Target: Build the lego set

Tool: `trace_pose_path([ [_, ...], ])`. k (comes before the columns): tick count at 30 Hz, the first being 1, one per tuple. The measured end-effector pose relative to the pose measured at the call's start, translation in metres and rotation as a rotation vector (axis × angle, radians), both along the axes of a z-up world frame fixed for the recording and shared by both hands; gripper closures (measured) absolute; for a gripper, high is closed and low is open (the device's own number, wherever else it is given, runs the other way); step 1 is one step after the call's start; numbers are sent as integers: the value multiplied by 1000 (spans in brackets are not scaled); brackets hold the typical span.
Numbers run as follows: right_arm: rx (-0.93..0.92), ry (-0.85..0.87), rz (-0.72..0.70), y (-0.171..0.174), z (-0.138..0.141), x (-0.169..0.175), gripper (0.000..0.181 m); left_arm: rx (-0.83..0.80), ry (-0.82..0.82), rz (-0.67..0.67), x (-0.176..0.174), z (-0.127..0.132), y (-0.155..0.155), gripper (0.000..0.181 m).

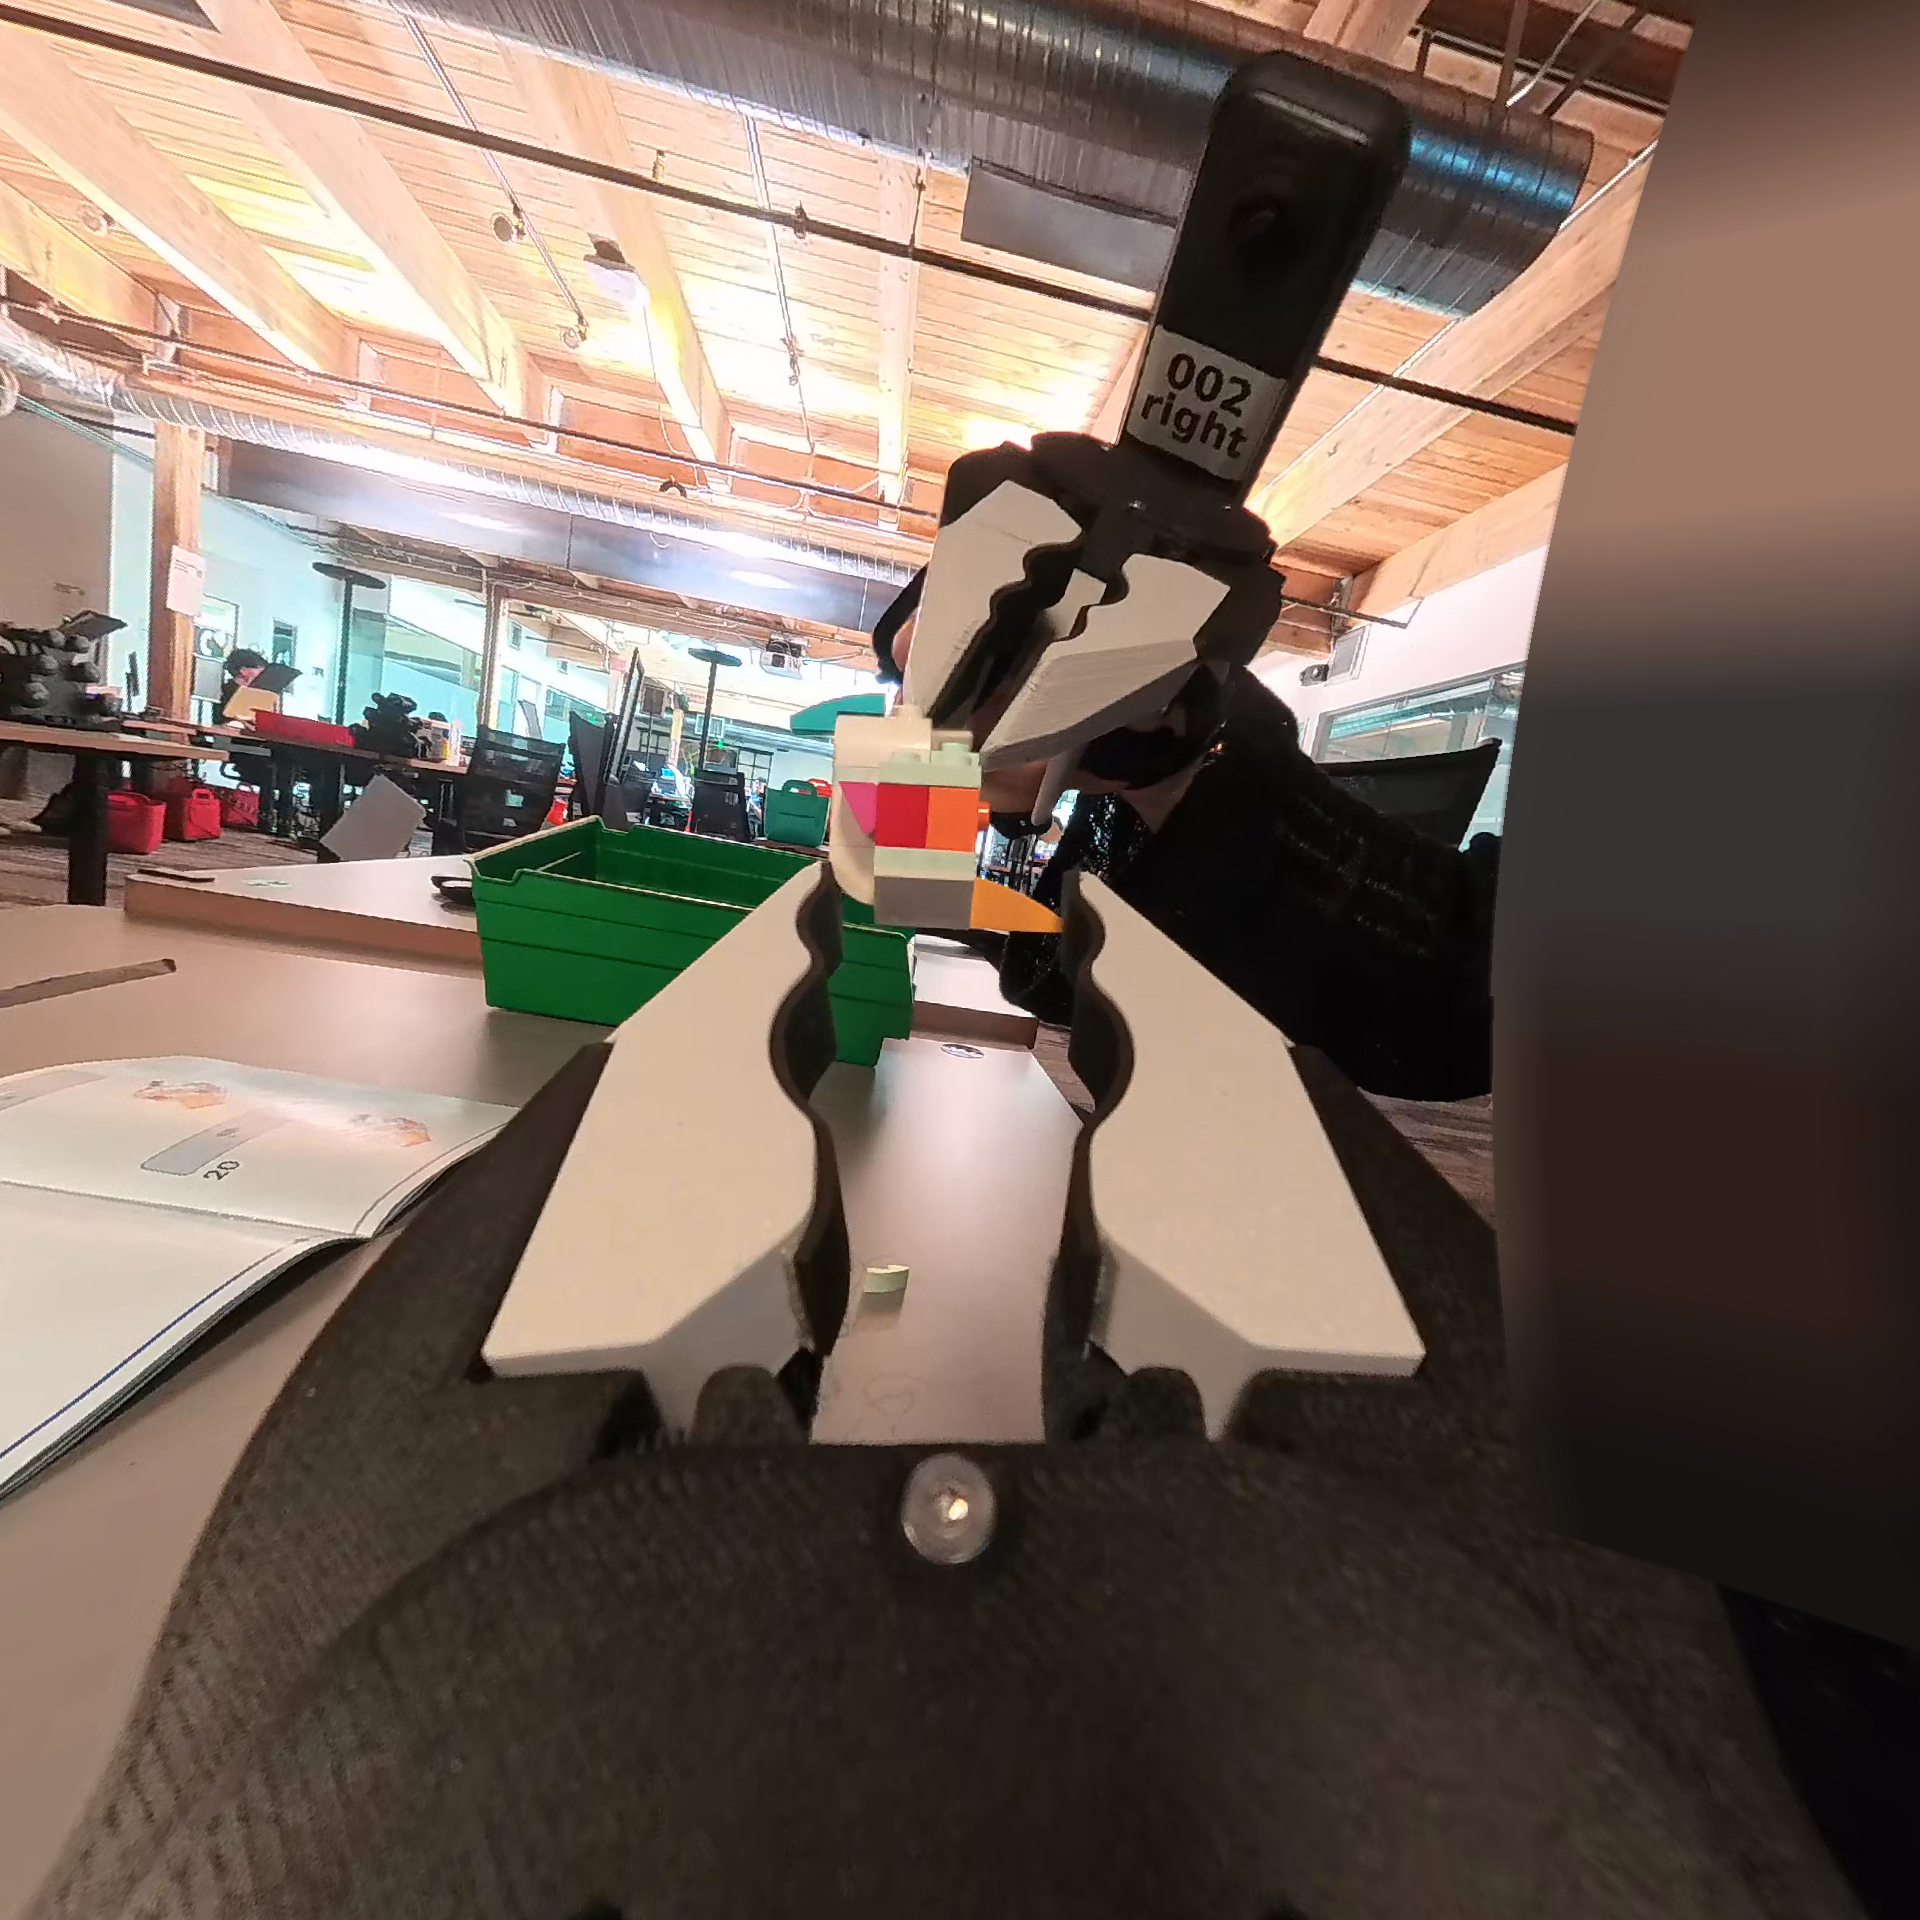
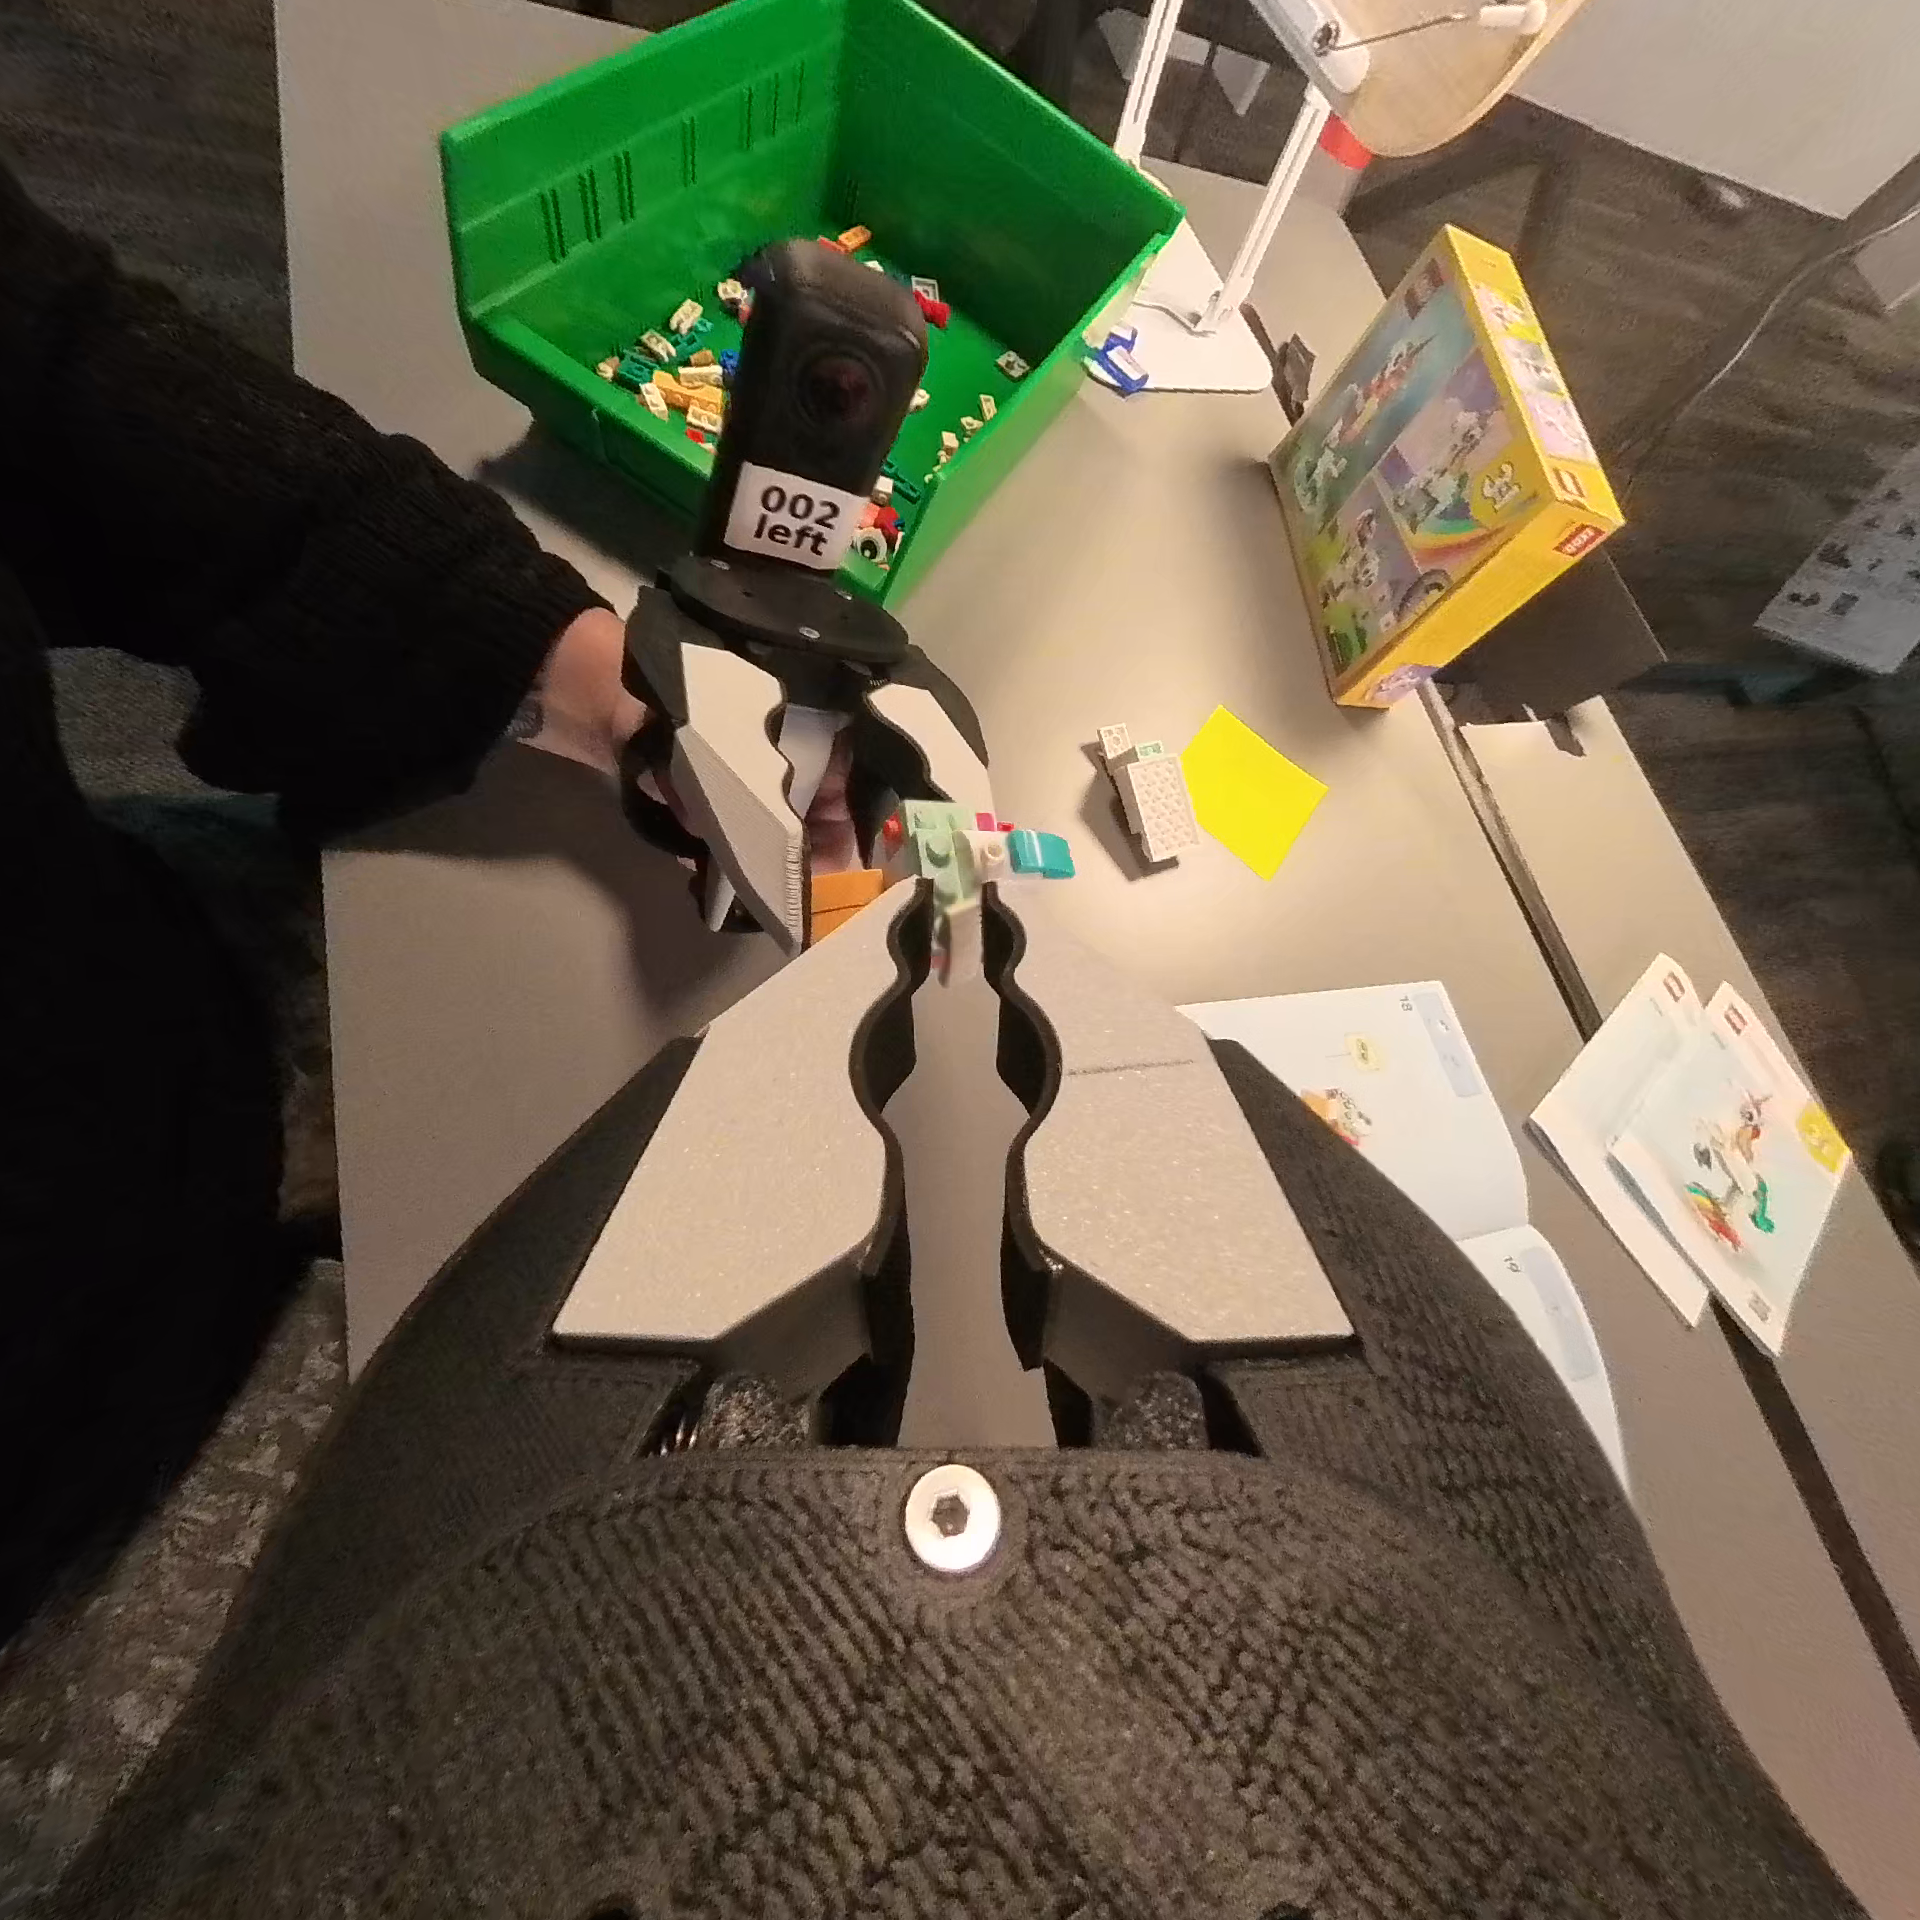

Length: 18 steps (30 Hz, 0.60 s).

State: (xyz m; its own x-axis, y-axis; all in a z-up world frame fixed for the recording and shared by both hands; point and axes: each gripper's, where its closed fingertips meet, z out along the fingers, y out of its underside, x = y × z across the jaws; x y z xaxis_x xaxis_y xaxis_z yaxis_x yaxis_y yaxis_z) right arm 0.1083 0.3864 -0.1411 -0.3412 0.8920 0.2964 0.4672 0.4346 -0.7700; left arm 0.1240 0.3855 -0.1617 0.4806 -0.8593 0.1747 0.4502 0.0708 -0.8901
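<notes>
A small lego model (image 1: pixel 925 821) of white, mint, red, orange and teal pieces is held in the air above the table. My left gripper (image 1: pixel 951 888) is shut on its lower part, with an orange wing piece sticking out to the right. My right gripper (image 2: pixel 951 899) is shut on a mint piece (image 2: pixel 954 920) at the top of the model (image 2: pixel 977 847). In the left wrist view the right gripper (image 1: pixel 951 727) comes down from above onto the model. In the right wrist view the left gripper (image 2: pixel 847 862) grips it from the left.
A green bin (image 2: pixel 727 156) with several loose bricks stands behind; it also shows in the left wrist view (image 1: pixel 623 914). A white sub-build (image 2: pixel 1148 800), yellow paper (image 2: pixel 1252 790), lego box (image 2: pixel 1455 468) and booklets (image 2: pixel 1683 1143) lie right. An open booklet (image 1: pixel 156 1174) and a mint round piece (image 1: pixel 885 1276) lie on the table. Left and right tips are no more than a few centimetres apart. The white sub-build (image 2: pixel 1148 800) is about equally far from each gripper, around 25 centimeters.
</notes>
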Motion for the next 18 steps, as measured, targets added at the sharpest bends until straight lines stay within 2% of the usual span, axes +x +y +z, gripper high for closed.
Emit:
trace_pose_path([
  [7,8,7,-9,2,1,1,177,0,2,11,-1,0,1,140],
  [11,-91,16,-88,22,-7,10,169,-26,-6,92,-14,-2,12,140],
  [13,-176,-16,-148,36,-27,19,166,-39,-25,134,-23,-2,17,140],
  [18,-315,-168,-233,43,-107,42,163,-36,-45,172,-34,1,20,140],
])
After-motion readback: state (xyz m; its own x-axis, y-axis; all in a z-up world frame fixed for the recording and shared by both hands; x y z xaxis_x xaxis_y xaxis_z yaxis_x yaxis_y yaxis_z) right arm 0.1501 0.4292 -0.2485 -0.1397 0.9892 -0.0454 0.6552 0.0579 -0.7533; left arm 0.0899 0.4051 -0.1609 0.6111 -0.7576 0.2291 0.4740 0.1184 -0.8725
